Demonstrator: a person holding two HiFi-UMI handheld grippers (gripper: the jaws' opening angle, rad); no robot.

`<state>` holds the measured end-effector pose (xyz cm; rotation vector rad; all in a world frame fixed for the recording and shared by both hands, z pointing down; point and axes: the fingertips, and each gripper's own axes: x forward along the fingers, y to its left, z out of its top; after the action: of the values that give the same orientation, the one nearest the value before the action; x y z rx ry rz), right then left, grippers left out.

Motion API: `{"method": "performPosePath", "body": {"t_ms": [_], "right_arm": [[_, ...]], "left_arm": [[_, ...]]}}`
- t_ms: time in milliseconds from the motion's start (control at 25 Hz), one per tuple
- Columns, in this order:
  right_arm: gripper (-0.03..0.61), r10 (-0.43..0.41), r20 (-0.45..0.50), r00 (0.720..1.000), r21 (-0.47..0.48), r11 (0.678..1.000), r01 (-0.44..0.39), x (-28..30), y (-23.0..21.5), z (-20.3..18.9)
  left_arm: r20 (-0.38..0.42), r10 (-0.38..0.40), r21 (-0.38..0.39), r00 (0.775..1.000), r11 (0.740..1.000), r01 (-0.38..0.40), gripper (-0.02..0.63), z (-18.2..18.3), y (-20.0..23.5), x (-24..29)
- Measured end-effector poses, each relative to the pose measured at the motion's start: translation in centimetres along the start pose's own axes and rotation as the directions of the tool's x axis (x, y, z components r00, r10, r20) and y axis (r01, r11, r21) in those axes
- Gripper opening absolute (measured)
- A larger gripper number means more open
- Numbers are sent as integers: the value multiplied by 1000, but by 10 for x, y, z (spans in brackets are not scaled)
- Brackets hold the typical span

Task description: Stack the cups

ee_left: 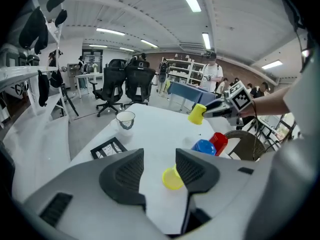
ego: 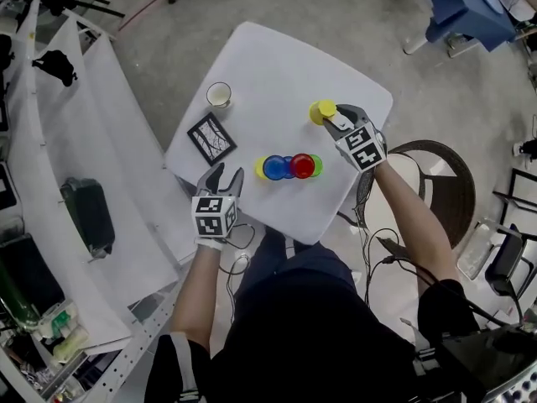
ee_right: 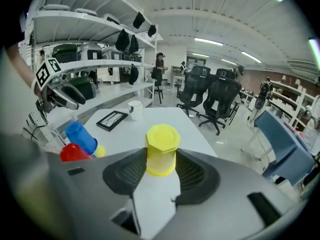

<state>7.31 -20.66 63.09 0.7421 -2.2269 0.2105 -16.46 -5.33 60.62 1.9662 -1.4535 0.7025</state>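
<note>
White table, yellow cup, blue cup, red cup

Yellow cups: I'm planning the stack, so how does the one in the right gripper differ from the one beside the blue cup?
The held yellow cup is clamped in the right gripper's jaws, off the table; the loose yellow cup rests on it, ungripped. The held one is alone; the loose one adjoins the blue cup. Same colour.

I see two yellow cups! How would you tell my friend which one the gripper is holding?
Find the white table; near its right edge the right gripper is shut on a yellow cup, apart from the others. The other yellow cup lies in the row with the blue cup and red cup, by the open left gripper.
</note>
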Motion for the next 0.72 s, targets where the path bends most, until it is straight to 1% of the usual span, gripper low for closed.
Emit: {"method": "performPosePath", "body": {"t_ms": [280, 480, 600, 720], "right_arm": [[176, 16, 45, 999, -37, 999, -15, -64, 47, 35], [176, 40, 51, 998, -70, 997, -36, -86, 85, 47], [176, 62, 38, 997, -92, 994, -59, -92, 111, 51], [176, 77, 15, 997, -106, 992, -75, -93, 135, 50]], "left_arm": [[62, -35, 29, 997, 999, 33, 199, 19, -18, -13], [88, -51, 35, 995, 998, 48, 198, 19, -25, -27], [93, -56, 30, 994, 998, 53, 198, 15, -27, -35], [106, -66, -8, 992, 998, 67, 198, 13, -27, -45]]}}
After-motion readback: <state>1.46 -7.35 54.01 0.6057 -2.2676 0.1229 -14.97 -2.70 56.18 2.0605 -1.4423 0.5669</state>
